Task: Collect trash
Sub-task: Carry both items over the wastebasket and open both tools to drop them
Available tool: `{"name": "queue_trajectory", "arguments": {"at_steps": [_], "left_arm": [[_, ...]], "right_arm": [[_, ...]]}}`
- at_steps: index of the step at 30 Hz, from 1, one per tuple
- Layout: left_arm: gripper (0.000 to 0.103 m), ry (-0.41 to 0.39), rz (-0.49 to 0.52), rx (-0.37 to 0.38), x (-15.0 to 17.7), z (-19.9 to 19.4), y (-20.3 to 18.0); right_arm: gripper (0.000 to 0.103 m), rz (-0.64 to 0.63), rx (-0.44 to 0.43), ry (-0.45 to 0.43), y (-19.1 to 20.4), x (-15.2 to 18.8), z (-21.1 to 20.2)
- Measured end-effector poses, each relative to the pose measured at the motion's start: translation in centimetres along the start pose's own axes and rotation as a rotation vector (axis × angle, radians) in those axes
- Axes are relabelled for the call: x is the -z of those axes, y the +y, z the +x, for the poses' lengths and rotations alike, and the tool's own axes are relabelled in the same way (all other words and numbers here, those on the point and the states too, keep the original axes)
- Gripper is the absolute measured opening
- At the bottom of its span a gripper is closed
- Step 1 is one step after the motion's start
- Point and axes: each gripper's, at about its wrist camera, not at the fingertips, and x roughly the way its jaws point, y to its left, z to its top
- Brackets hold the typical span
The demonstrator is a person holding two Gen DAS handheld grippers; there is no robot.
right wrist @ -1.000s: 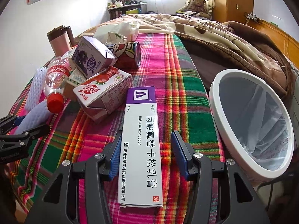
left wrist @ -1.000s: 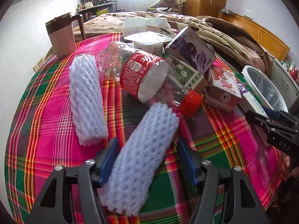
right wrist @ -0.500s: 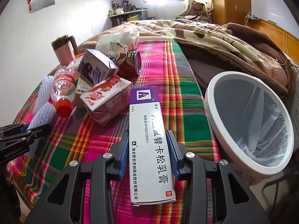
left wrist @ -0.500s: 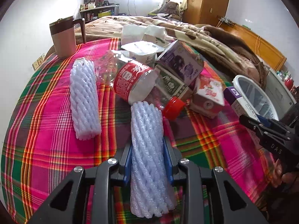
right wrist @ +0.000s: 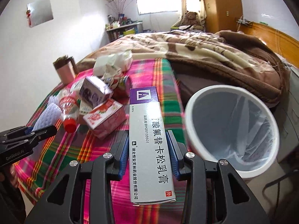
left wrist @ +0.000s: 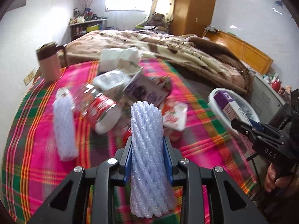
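Observation:
My left gripper [left wrist: 147, 149] is shut on a white foam net sleeve [left wrist: 146, 149] and holds it lifted above the plaid cloth [left wrist: 28, 149]. My right gripper [right wrist: 148, 145] is shut on a long white and purple medicine box [right wrist: 149, 130], raised next to the white trash bin [right wrist: 231, 130] with a plastic liner. On the cloth lie a second foam sleeve [left wrist: 64, 127], a crushed bottle with red label [left wrist: 101, 110], a red and white carton [right wrist: 104, 119], a purple carton [right wrist: 93, 93] and crumpled paper [right wrist: 112, 63].
A pink and brown mug [left wrist: 48, 63] stands at the cloth's far left. A brown blanket [right wrist: 214, 52] covers the bed behind. The bin stands off the cloth's right edge. A white cabinet [left wrist: 265, 93] is beyond it.
Both grippers closed on their items and lifted them off the cloth. The left rose with the foam sleeve; the right raised the medicine box beside the bin.

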Motion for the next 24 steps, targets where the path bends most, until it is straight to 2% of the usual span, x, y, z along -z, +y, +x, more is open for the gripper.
{"name": "queue_trajectory", "arguments": {"at_steps": [10, 16, 24], "left_arm": [[0.031, -0.018, 0.068, 0.108, -2.8, 2.2, -5.8], [0.031, -0.014, 0.097, 0.176, -4.2, 3.6, -9.3], [0.031, 0.018, 0.134, 0.228, -5.0, 5.9, -13.5]], "right_arm": [[0.039, 0.069, 0.094, -0.045, -4.0, -1.2, -1.0], [0.039, 0.115, 0.139, -0.044, -6.3, -1.6, -0.6], [0.039, 0.143, 0.175, -0.023, -9.1, -1.5, -0.2]]}}
